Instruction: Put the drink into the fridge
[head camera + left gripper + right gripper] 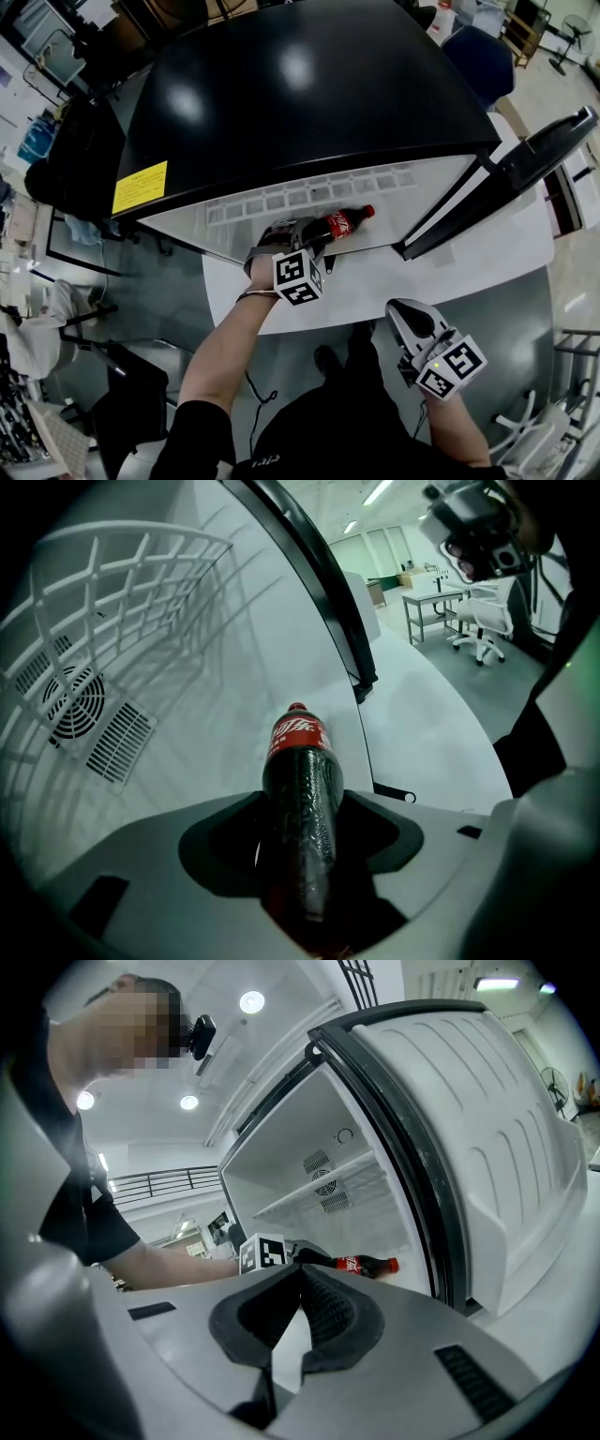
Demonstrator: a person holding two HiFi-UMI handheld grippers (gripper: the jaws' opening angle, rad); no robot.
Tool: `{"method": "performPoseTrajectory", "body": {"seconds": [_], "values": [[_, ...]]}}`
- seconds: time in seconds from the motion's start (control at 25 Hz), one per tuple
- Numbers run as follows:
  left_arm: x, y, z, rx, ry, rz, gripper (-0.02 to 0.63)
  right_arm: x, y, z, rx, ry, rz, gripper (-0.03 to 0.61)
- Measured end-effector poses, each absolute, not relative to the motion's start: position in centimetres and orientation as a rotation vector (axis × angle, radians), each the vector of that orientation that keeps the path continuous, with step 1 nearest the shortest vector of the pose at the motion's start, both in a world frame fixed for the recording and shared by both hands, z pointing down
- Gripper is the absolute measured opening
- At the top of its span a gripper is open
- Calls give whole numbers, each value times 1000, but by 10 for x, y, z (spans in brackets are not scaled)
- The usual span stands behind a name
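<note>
- The left gripper [302,236] reaches into the open fridge [281,84], its jaws clamped on the lower body of a cola bottle [339,223].
- In the left gripper view, the dark bottle [300,761] sticks out past the gripper [302,841], red label and red cap pointing at the white back wall.
- A round fan vent [70,705] sits on that wall, with a white wire shelf [112,583] above it.
- Whether the bottle touches the fridge's white floor cannot be told.
- The fridge door [511,173] stands open at the person's right.
- The right gripper [403,314] hangs low near the person's body, well apart from the bottle.
- In the right gripper view, its ribbed jaws are closed together with nothing between them [300,1283], and the bottle [361,1265] shows beyond, inside the fridge beside the door [487,1129].
</note>
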State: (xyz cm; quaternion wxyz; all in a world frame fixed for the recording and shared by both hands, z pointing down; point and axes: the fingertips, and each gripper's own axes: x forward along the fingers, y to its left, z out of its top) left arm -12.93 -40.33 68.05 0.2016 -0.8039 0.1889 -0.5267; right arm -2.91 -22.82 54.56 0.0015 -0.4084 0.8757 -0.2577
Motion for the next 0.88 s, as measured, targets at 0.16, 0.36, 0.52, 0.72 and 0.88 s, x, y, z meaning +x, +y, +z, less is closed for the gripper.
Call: {"method": "performPoseTrajectory", "body": {"seconds": [0.16, 0.36, 0.52, 0.72, 0.88], "values": [[-129, -415, 680, -2246, 531, -1482, 276, -25, -232, 548, -1280, 2740, -816, 14], [-131, -422, 681, -2266, 571, -1481, 279, -23, -235, 550, -1280, 2739, -828, 14], [-134, -425, 685, -2251, 589, -1489, 284, -23, -237, 552, -1278, 2748, -832, 14], [-138, -432, 670, -2226, 654, -1436, 268, -29, -237, 550, -1264, 2762, -828, 14], [-142, -432, 657, -2239, 703, -1412, 242, -37, -236, 547, -1243, 2779, -817, 14]]}}
